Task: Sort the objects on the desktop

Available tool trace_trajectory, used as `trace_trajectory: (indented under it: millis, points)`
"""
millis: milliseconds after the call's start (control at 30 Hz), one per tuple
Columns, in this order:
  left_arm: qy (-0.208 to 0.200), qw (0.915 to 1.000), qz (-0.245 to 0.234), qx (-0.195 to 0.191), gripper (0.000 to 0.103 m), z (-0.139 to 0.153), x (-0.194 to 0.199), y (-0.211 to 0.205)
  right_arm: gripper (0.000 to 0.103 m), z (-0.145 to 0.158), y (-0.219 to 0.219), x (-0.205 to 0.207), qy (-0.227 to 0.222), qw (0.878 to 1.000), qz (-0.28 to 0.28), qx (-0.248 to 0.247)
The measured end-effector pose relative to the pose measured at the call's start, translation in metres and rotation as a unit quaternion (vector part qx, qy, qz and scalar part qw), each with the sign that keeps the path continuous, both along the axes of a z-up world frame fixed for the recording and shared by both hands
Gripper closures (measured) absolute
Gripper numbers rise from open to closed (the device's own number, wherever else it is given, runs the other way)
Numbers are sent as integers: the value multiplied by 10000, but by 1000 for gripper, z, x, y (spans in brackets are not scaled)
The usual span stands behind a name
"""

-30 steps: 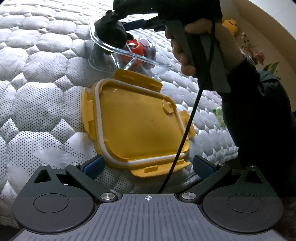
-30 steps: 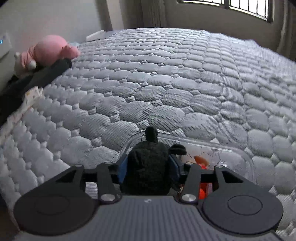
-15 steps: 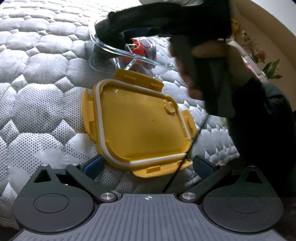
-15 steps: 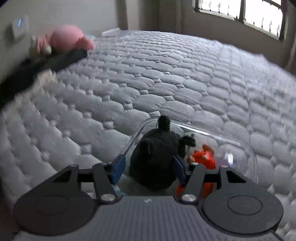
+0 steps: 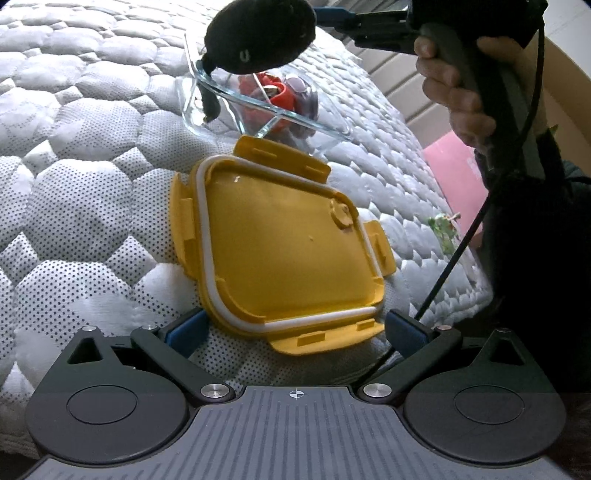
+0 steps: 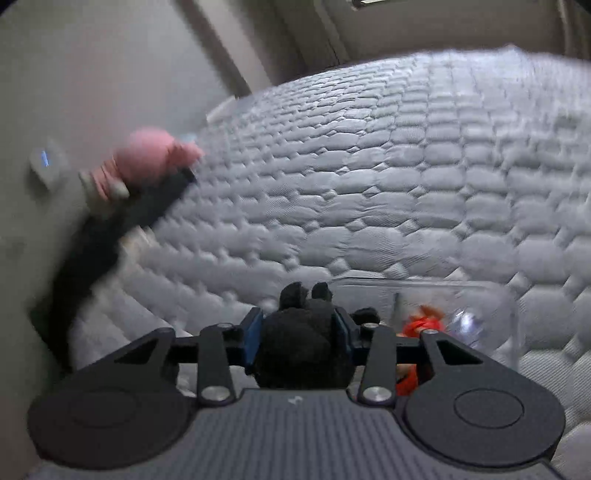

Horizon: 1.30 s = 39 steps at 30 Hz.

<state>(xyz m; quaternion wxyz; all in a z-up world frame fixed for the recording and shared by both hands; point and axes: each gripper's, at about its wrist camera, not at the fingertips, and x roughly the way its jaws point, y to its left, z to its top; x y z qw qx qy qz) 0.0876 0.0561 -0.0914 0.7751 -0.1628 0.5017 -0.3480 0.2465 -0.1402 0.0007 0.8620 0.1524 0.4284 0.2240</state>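
The left gripper (image 5: 295,325), jaws spread, hovers at the near edge of the yellow plastic lid (image 5: 284,251) on the quilted mattress (image 5: 74,206). The right gripper (image 6: 299,332), jaws just closing, pinches the black plush toy (image 6: 301,343) above the clear glass container (image 5: 266,110) holding 1 red toy (image 5: 269,92).

Right gripper (image 6: 298,334) clamped, left gripper (image 5: 294,329) agape

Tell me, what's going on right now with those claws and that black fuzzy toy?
Right claw just closed on black plush toy, held above glass container. Left claw open, idle by yellow lid. Nothing in the way.
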Motion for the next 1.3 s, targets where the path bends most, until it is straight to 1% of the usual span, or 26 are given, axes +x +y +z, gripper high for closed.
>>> trace_trajectory:
  millis: [33,67,100,167,233,300,367,433,500,533,567,600,700,767,833,867,967,1067,1133,1200,1233,1267,1300]
  points:
    - [2,10000,4,-8,0,0,0,0,62,-3,-4,2,36,9998,-95,153]
    - [7,10000,9,-14,0,0,0,1,62,-9,-5,3,-23,9996,-246,167]
    - [14,10000,14,-18,0,-1,0,1,63,-15,-6,4,-84,9990,-394,167]
    - [11,10000,17,-9,0,-1,-1,2,63,-30,-4,5,-204,9977,-650,17]
    - [-5,10000,21,9,0,-1,-2,3,61,-40,1,7,-42,9980,-595,-220]
    - [-9,10000,39,0,0,-1,-3,5,52,-45,6,8,145,9978,-464,-457]
    - [8,10000,59,-21,0,-2,-1,5,52,-30,12,3,25,9966,-265,-779]
    - [25,10000,66,-37,0,-2,1,4,46,-12,16,-5,-376,9945,-178,-964]
    - [26,10000,38,-23,0,-3,2,1,35,1,29,-11,-696,9882,36,-1366]
    - [13,10000,32,8,0,-3,2,-1,35,0,40,-11,-700,9838,209,-1639]
    - [-11,10000,30,42,0,-3,2,-2,35,-1,51,-10,-703,9783,381,-1910]
    - [-30,10000,23,54,0,-3,1,-2,39,-3,61,-9,-693,9722,541,-2172]
    - [-44,10000,19,26,0,-2,-3,2,49,-22,83,1,-436,9572,687,-2777]
    - [-63,10000,51,23,0,-1,-4,6,47,-34,87,6,-267,9538,747,-2899]
    - [-100,9999,97,22,0,1,-4,8,46,-38,84,7,-296,9561,703,-2829]
    - [-130,9999,109,24,0,2,-4,9,50,-39,82,7,-307,9578,675,-2779]
    - [-258,9996,66,56,0,5,-5,6,56,-35,66,4,-302,9689,504,-2405]
    - [-276,9996,-8,52,0,5,-6,3,58,-23,48,6,-237,9827,136,-1829]
    - [-255,9997,-1,49,0,3,-5,4,58,-15,32,7,-226,9915,-210,-1264]
    - [-233,9997,24,28,0,3,-5,4,58,-11,11,7,-228,9963,-699,-435]
    - [-228,9997,29,18,0,3,-5,5,58,-12,0,6,-207,9952,-957,11]
    - [-230,9997,23,16,0,3,-6,5,58,-18,-12,4,-121,9910,-1218,538]
    - [-233,9997,15,30,0,4,-6,4,58,-28,-20,1,-5,9854,-1423,931]
